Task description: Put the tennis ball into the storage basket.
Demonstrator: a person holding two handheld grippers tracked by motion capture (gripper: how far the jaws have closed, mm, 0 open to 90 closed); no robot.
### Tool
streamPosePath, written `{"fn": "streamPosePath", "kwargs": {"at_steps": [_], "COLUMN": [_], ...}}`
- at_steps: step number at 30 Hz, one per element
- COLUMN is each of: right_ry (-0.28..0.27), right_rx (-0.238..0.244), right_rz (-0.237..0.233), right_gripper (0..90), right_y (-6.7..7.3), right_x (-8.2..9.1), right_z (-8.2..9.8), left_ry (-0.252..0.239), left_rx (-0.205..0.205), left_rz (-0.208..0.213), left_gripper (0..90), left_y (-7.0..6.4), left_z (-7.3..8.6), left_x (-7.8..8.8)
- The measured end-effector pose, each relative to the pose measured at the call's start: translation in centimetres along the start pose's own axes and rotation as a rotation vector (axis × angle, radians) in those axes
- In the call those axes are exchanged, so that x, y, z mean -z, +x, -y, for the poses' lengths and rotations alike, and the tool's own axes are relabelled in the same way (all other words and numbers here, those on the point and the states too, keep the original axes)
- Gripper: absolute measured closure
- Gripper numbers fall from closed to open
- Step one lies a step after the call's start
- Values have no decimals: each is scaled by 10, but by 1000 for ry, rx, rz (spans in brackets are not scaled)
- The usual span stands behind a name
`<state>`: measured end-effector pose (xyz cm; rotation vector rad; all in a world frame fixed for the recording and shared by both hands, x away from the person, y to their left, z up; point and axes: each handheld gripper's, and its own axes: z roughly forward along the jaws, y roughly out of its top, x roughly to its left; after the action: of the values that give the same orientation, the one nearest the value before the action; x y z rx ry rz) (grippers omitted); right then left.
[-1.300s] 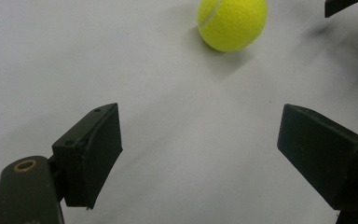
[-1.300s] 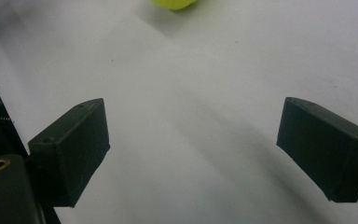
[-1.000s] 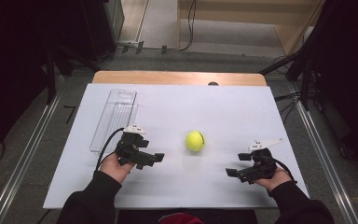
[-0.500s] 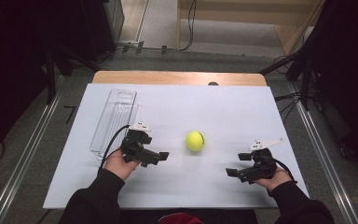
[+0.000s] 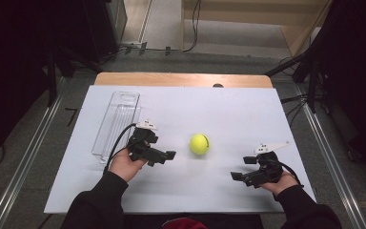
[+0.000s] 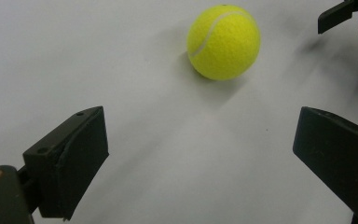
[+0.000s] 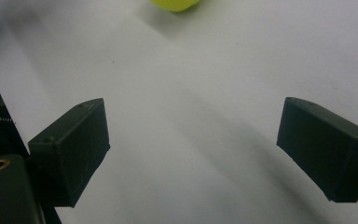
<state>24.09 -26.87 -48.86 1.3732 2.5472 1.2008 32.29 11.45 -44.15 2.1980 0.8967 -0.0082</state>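
Observation:
A yellow-green tennis ball (image 5: 199,143) rests on the white board, between the two hands. My left gripper (image 5: 164,157) lies to its left, pointing at it, a short way off. Its jaws have just been opening and now stand wide with nothing between them; in the left gripper view the ball (image 6: 223,41) sits ahead of the open gripper (image 6: 200,158). My right gripper (image 5: 243,168) is low at the right, open and empty. In the right gripper view (image 7: 193,149) the ball (image 7: 175,3) peeks in at the top edge.
A clear plastic tray (image 5: 116,119) lies lengthwise at the board's left, just behind my left hand. The white board (image 5: 238,105) covers a wooden table (image 5: 181,79). Metal rails run along both sides of the floor. One jaw of the right gripper (image 6: 335,16) shows beyond the ball.
My left gripper has edged a little right toward the ball and its jaws have spread wider. The ball and the right hand have stayed put.

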Motion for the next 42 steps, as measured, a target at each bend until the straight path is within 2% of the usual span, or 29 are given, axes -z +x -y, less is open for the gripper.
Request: {"fn": "streamPosePath", "kwargs": {"at_steps": [7,20,31,40,42], "right_ry": [-3,0,0,4,4], "right_rx": [2,3,11,11,10], "right_rz": [1,4,2,3,3], "right_gripper": [72,73,73,72,73], "right_y": [0,0,0,0,0], "right_x": [0,0,1,1,1], "right_z": [0,0,0,1,1], "left_ry": [1,7,-2,19,28], "left_rx": [-18,-25,-9,-10,-8], "left_rz": [10,29,51,63,47], "left_gripper": [36,36,37,42,50], "left_y": [-3,-9,-11,-12,-12], "left_z": [-10,-24,-36,-47,-48], "left_x": [-5,-17,-22,-32,-34]}}
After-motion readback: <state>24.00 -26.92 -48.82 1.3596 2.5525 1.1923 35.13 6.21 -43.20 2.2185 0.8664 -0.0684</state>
